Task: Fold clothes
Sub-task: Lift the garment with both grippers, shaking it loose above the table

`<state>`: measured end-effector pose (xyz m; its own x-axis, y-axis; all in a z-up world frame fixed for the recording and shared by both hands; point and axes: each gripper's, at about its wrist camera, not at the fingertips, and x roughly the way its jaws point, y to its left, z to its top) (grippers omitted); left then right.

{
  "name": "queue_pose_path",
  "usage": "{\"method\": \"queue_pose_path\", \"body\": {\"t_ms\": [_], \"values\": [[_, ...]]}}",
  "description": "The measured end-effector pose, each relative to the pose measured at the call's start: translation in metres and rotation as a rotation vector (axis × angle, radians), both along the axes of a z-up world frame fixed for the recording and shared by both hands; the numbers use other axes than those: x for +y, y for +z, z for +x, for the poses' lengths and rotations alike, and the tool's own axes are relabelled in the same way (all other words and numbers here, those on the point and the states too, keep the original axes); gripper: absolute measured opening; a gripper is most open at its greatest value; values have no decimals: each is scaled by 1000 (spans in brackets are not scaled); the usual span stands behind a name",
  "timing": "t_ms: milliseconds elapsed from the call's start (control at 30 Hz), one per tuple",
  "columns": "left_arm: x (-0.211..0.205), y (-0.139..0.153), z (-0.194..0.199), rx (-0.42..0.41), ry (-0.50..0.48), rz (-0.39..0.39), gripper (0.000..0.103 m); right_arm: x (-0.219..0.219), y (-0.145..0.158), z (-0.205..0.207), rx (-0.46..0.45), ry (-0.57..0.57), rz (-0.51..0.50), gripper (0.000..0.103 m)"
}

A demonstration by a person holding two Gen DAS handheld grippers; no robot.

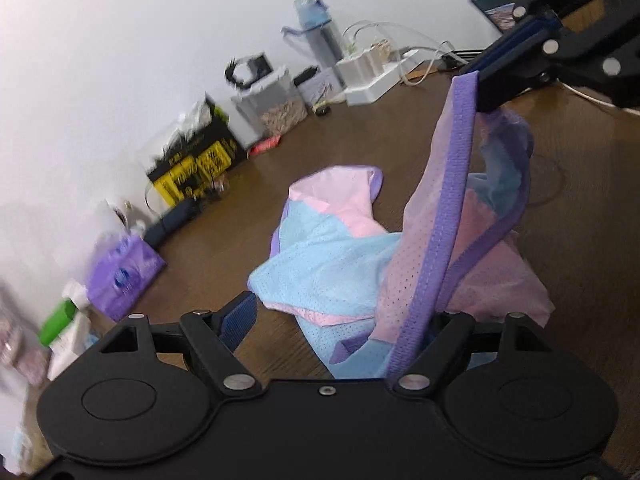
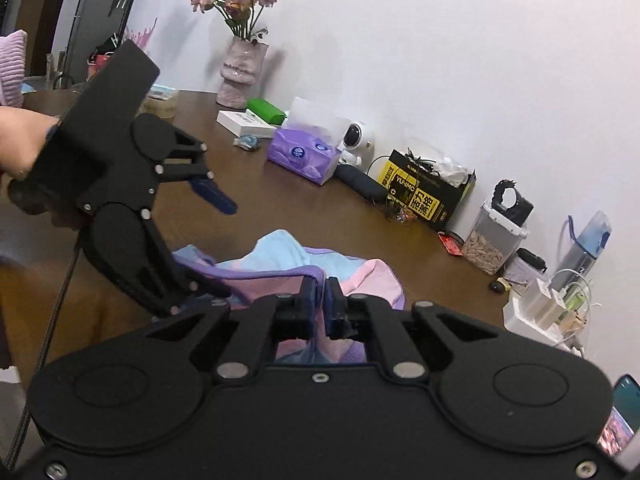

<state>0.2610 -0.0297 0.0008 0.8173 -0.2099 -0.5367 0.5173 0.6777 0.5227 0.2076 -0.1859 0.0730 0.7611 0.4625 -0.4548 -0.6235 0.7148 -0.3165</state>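
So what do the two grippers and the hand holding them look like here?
Both grippers, left and right, are matte black plastic with round discs, silver rivets and blue ribbed fingers. A braided black cable hangs from the left one. The left hand is bare; a pink knit sleeve shows above it.

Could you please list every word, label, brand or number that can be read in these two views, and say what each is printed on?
"YUNMO": on the black and yellow box by the wall, right wrist view.
Large Chinese characters on that box's yellow panel: present, but I cannot read them reliably.
Purple tissue pack: blue round logos, too small to read.
White flat box: print too small.
Left wrist view: all print blurred.
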Motion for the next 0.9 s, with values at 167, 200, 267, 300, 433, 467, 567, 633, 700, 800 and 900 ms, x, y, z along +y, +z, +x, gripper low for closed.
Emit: {"method": "queue_pose_path", "body": {"t_ms": [167, 200, 267, 300, 433, 467, 567, 633, 700, 800, 900], "values": [[-4, 8, -3, 56, 17, -46, 8, -6, -11, -6, 22, -12, -1, 7], [-2, 10, 1, 66, 24, -65, 8, -7, -16, -3, 20, -24, 6, 7], [4, 19, 11, 85, 49, -119, 7, -8, -26, 5, 15, -47, 17, 16], [6, 24, 14, 92, 58, -142, 7, -7, -31, 8, 14, -56, 9, 31], [6, 45, 19, 108, 69, -201, 7, 10, -51, 13, 2, -74, -37, 54], [5, 48, 19, 105, 70, -200, 7, 17, -53, 10, -13, -63, -36, 58], [0, 53, 19, 102, 78, -200, 7, 40, -54, 10, -51, -76, -20, 66], [-3, 57, 16, 101, 79, -208, 7, 52, -58, 14, -78, -98, -26, 67], [-4, 60, 12, 94, 77, -207, 7, 61, -59, 22, -96, -141, -28, 67], [-1, 61, 9, 89, 77, -202, 7, 65, -55, 28, -111, -199, 4, 67], [7, 62, 11, 85, 93, -212, 7, 62, -56, 26, -137, -250, -31, 67]]}}
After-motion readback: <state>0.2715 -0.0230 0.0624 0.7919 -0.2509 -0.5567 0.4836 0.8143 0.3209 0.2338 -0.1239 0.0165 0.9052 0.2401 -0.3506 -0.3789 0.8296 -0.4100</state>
